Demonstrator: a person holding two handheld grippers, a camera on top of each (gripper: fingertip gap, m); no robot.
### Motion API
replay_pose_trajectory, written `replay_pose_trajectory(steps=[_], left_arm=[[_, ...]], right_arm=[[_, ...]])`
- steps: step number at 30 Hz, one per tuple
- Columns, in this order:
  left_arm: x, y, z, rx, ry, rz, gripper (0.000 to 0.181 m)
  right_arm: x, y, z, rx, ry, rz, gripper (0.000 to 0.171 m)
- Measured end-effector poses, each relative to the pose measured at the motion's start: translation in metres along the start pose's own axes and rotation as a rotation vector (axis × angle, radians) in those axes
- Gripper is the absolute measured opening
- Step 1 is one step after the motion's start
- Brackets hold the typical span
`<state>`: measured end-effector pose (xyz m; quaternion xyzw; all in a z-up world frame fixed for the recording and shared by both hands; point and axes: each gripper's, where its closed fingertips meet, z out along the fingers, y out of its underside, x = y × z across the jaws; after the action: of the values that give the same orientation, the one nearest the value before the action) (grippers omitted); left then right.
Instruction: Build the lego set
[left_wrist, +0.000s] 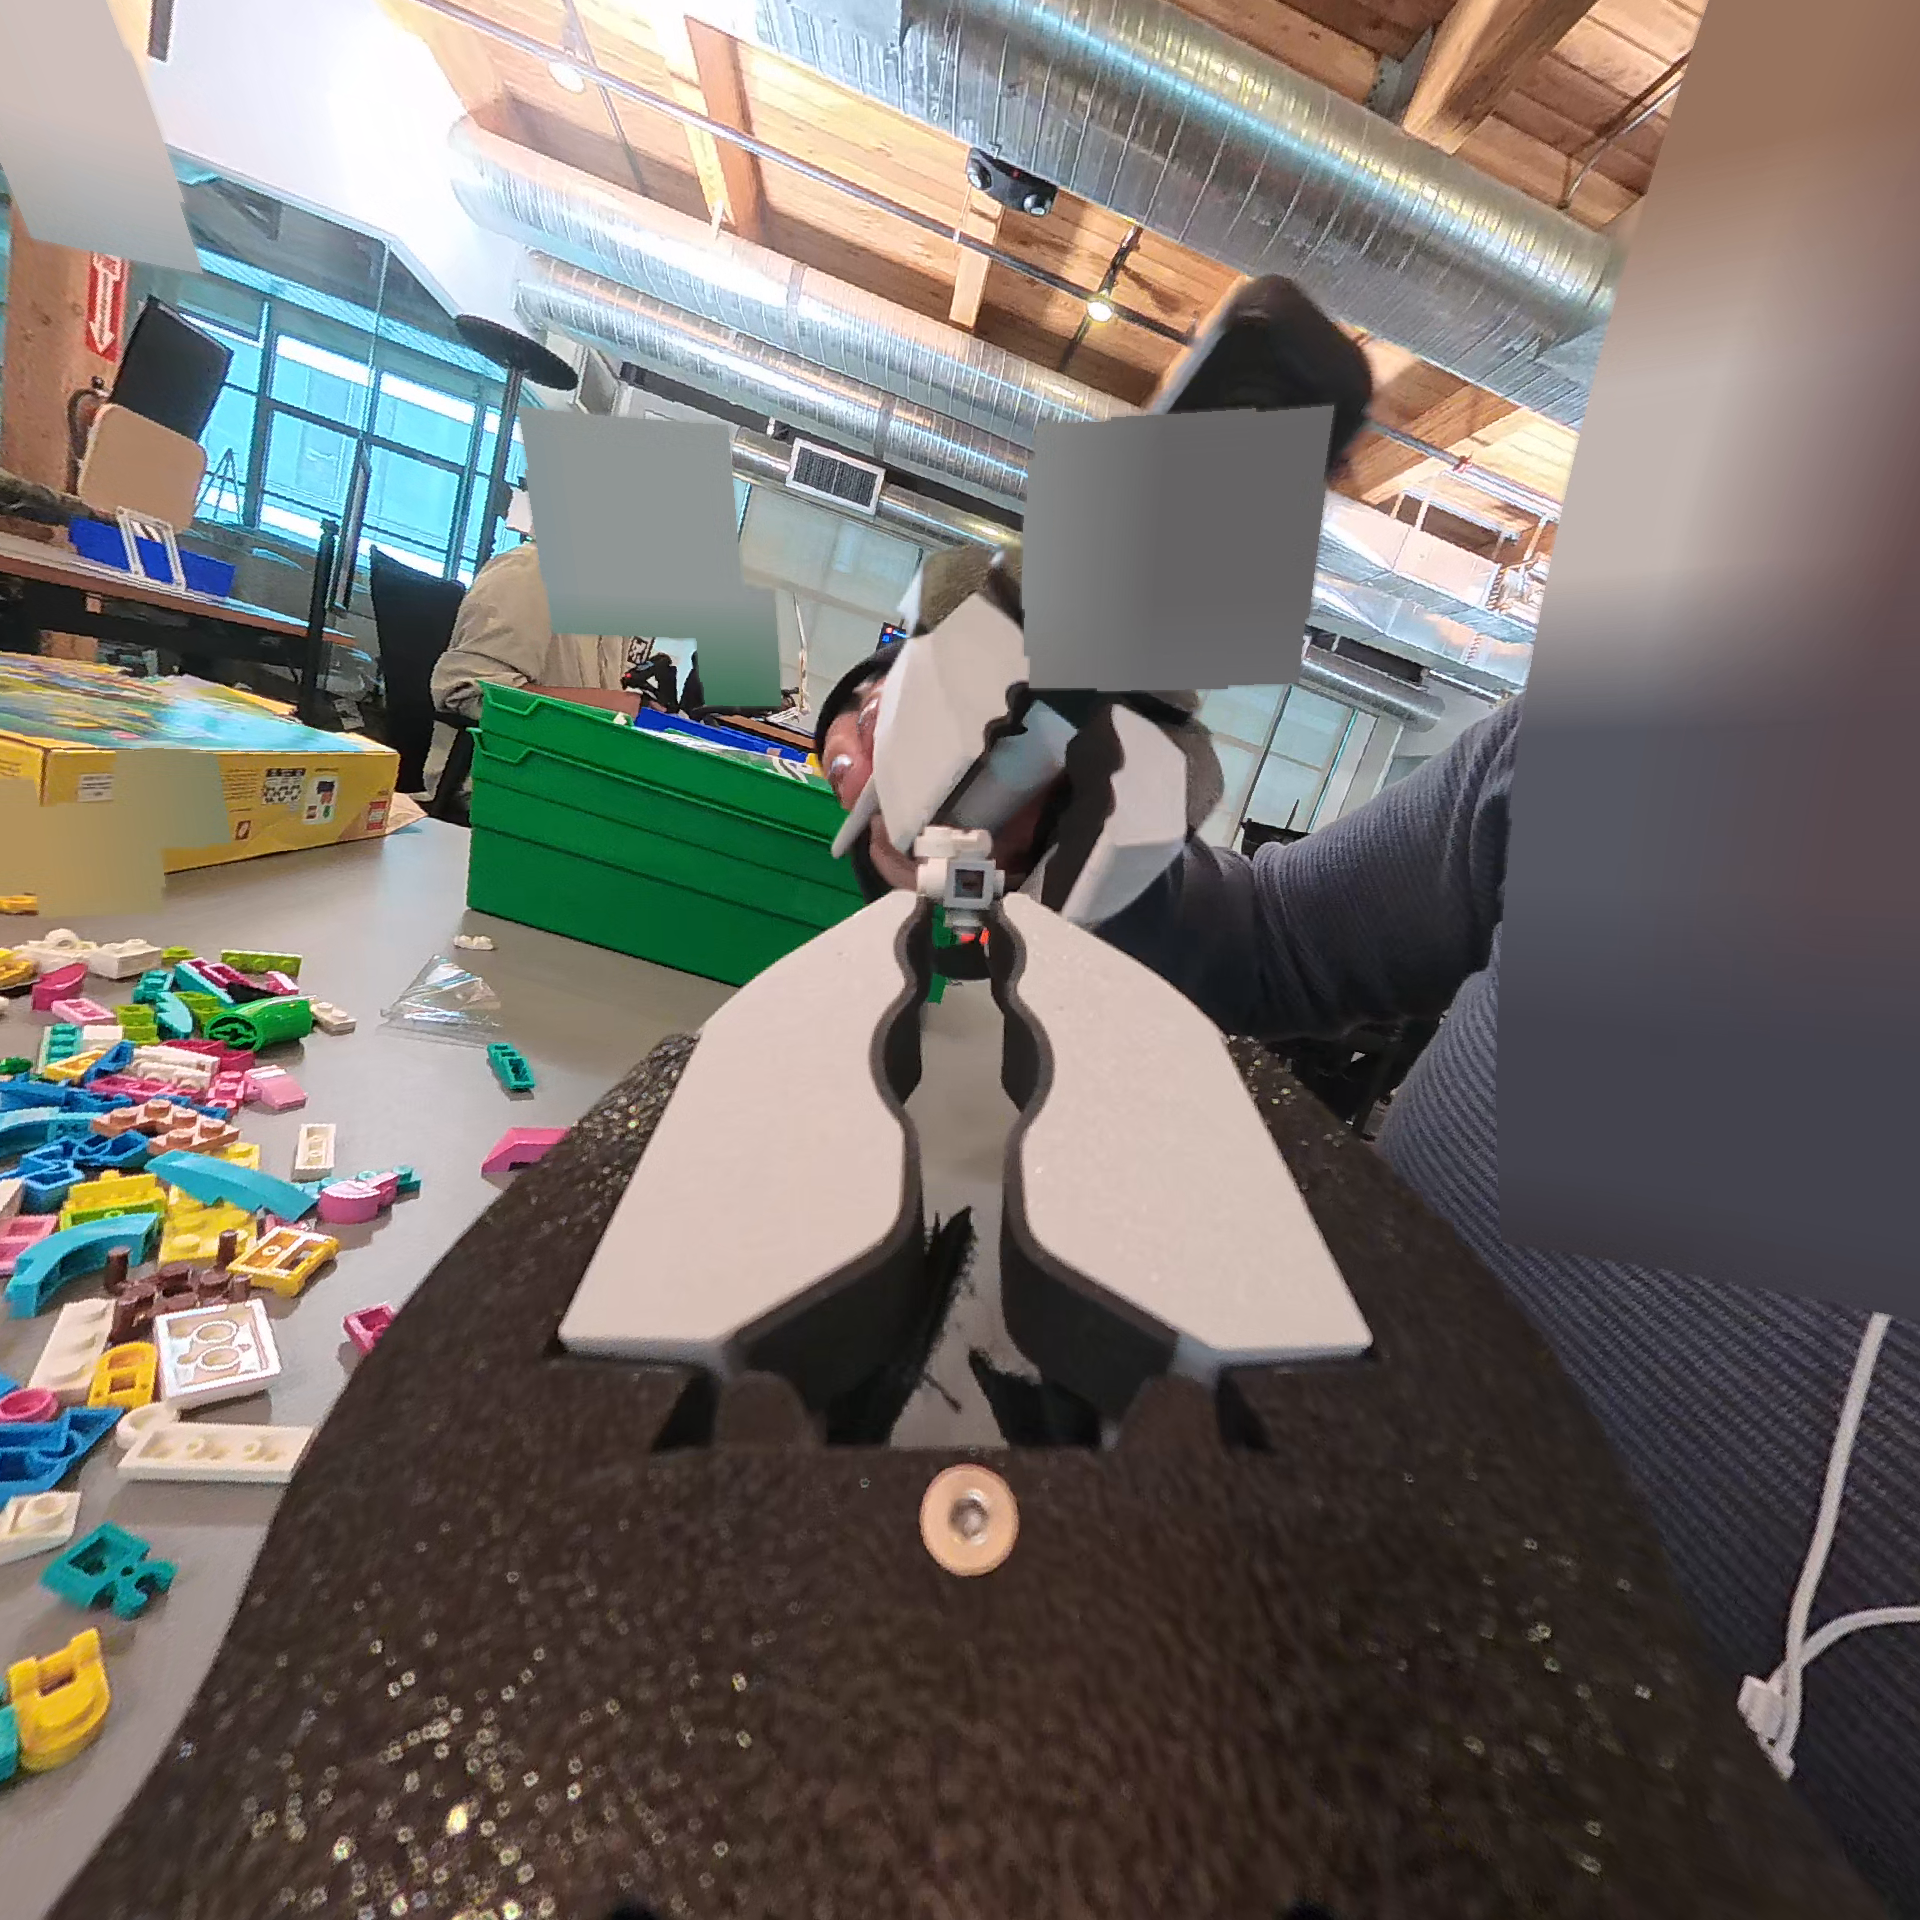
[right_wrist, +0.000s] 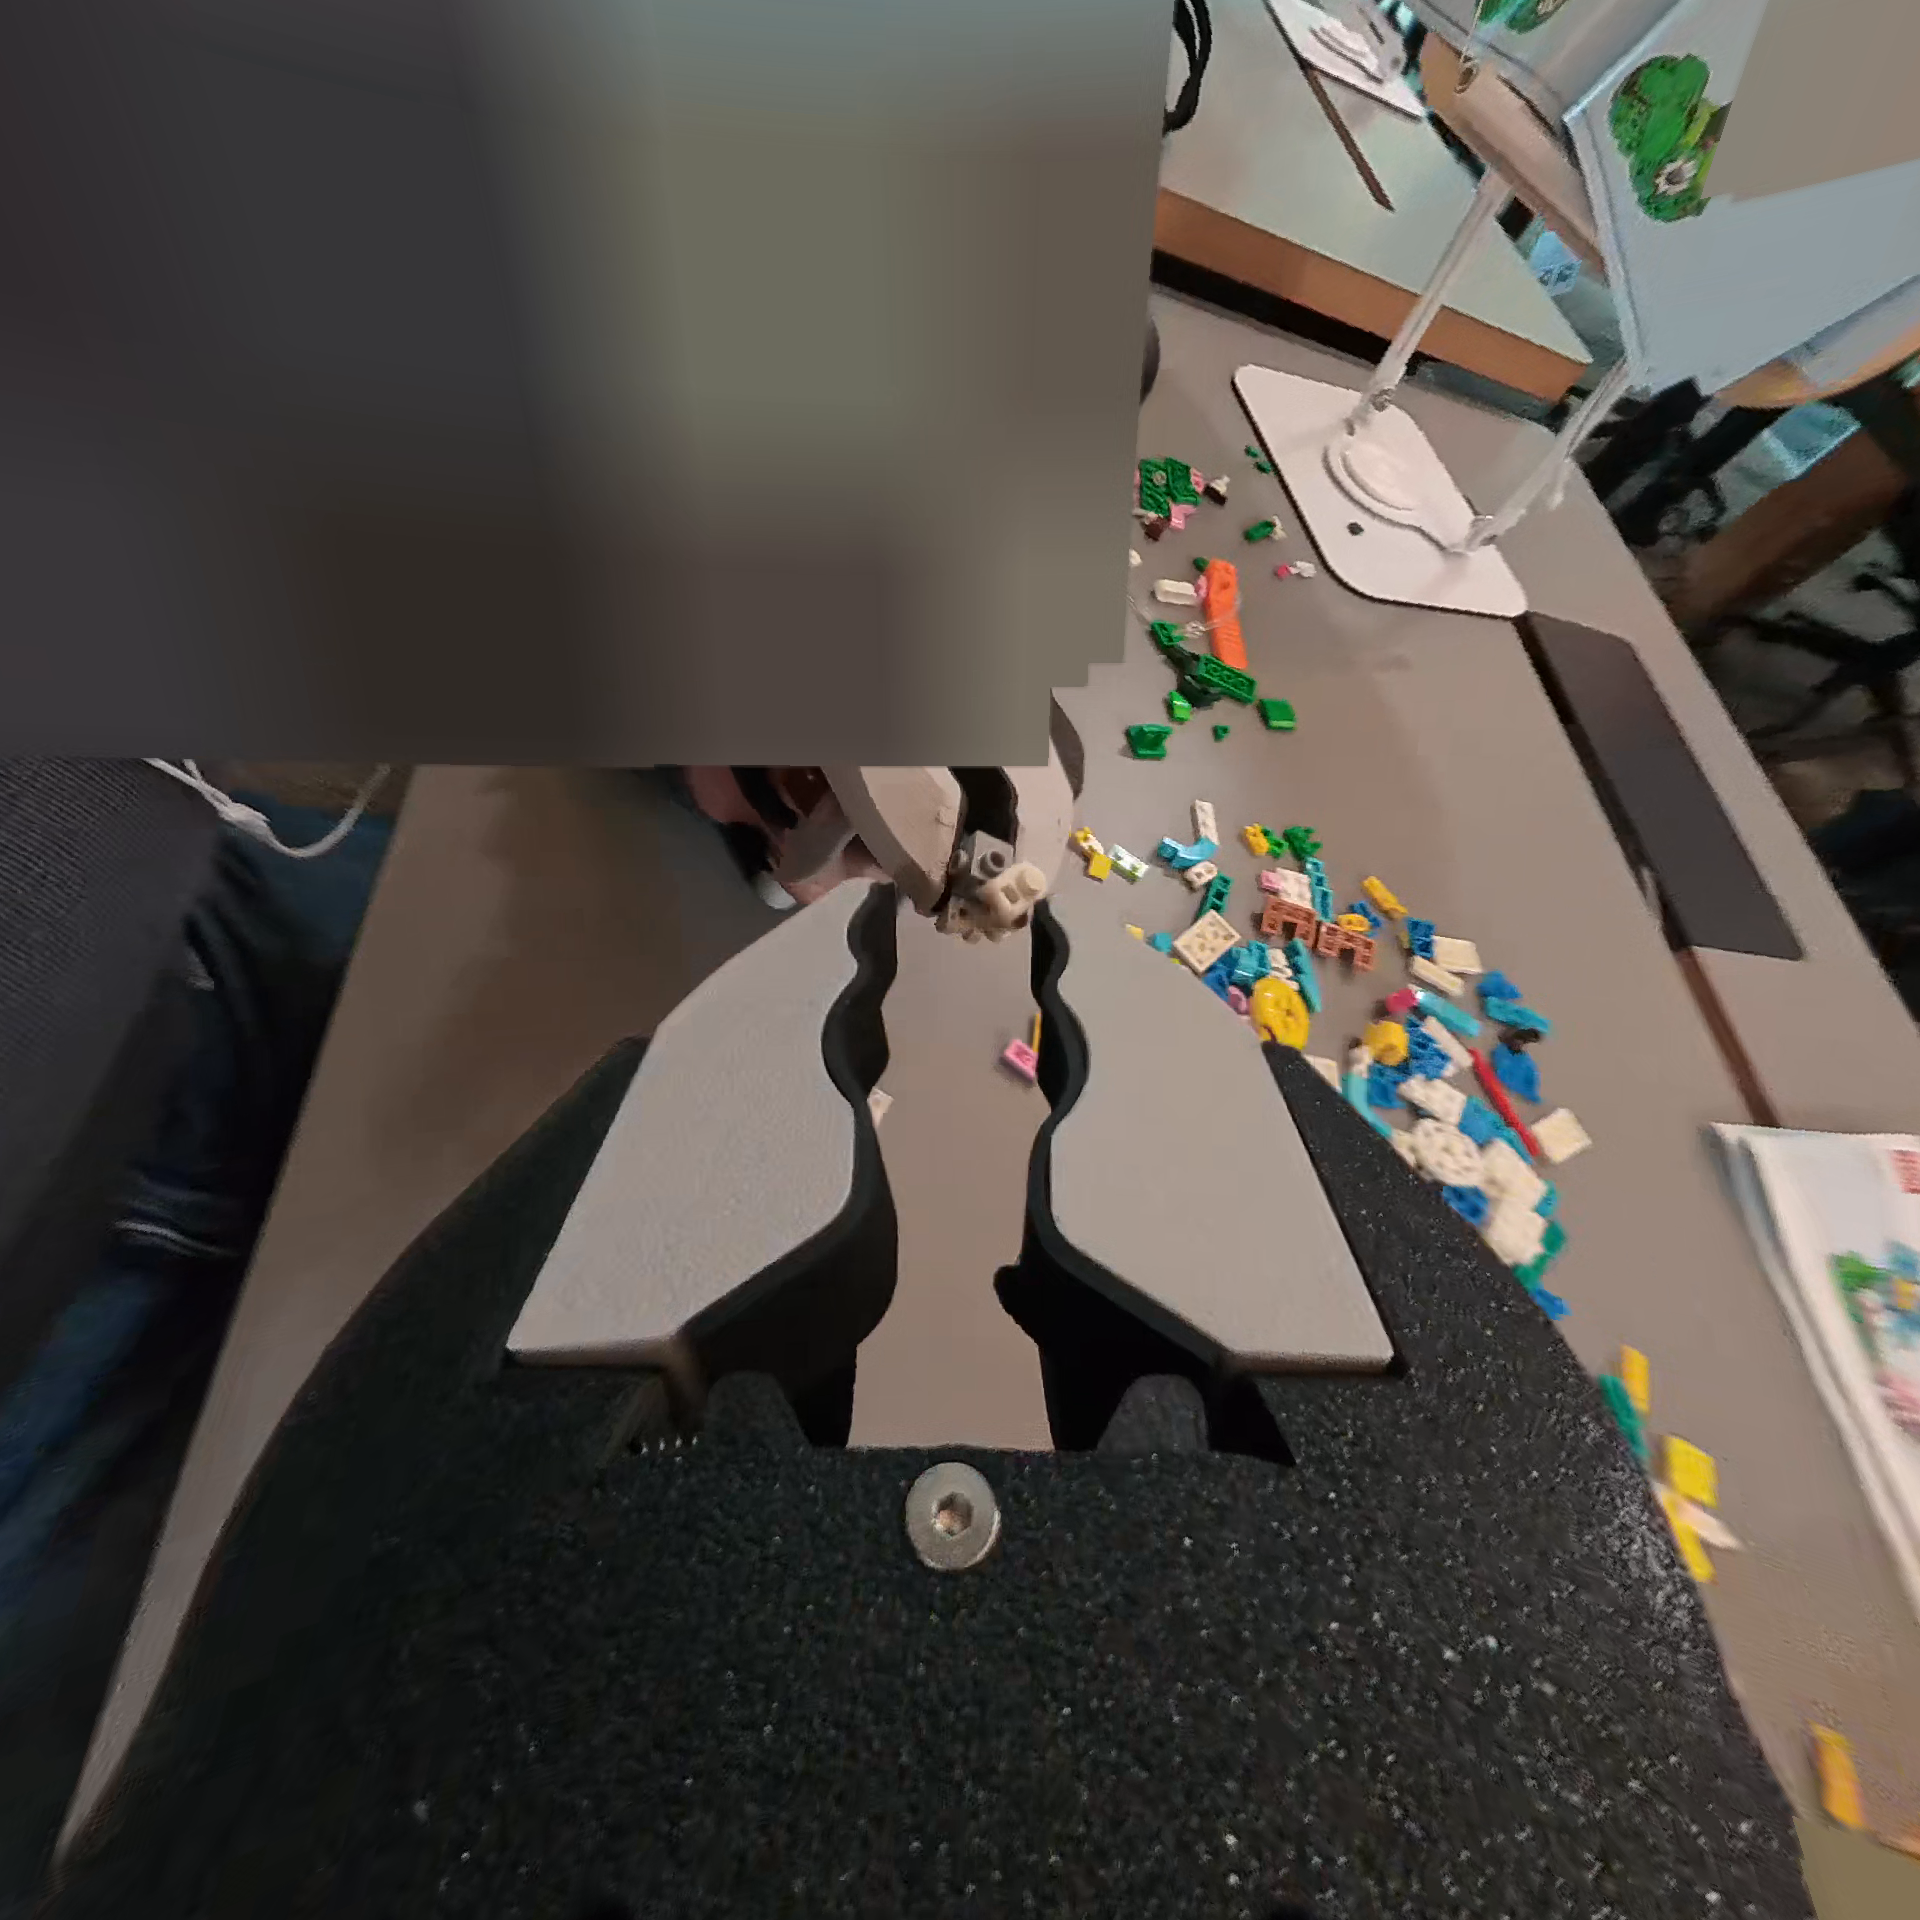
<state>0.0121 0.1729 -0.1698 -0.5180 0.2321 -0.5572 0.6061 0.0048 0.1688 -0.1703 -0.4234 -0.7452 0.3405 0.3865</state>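
Lego sub-assembly (left_wrist: 958, 881), a small white-and-grey cluster of a few pieces with a green part beneath it, sits raised above the grey table (left_wrist: 416, 1081) at the point where our two grippers meet. We cannot make out its lower portion: in the left wrist view the fingertips of the left gripper (left_wrist: 954, 940) cover it, and only a sliver of green and a red spot show in the gap. In the right wrist view the same cluster (right_wrist: 992, 891) appears beige and grey with round studs facing sideways, partly masked by the other gripper's pale finger. We judge the left gripper clenched on the sub-assembly, its tips nearly together around the green base. The right gripper (right_wrist: 961, 914) has its tips slightly apart at the cluster; we cannot tell whether they grip it. Large blurred patches hide much of both views. Loose bricks (left_wrist: 135, 1164) in blue, pink, yellow and white lie scattered on the table to the left, near a yellow box (left_wrist: 312, 774) and stacked green bins (left_wrist: 644, 831). A booklet (right_wrist: 1839, 1299) is cut off at the right edge of the right wrist view.
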Motion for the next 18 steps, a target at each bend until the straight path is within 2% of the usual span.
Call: replay_pose_trajectory(steps=[12,18], left_arm=[[0.0012,0.0005,0.0008,-0.002,0.007,0.001,0.009],[0.0008,0.0010,0.0010,-0.005,0.001,0.006,0.009]], right_arm=[[0.0045,-0.0011,-0.0018,0.068,-0.068,0.213,0.012],[0.0069,0.0019,0.0000,0.019,-0.019,0.202,0.008]])
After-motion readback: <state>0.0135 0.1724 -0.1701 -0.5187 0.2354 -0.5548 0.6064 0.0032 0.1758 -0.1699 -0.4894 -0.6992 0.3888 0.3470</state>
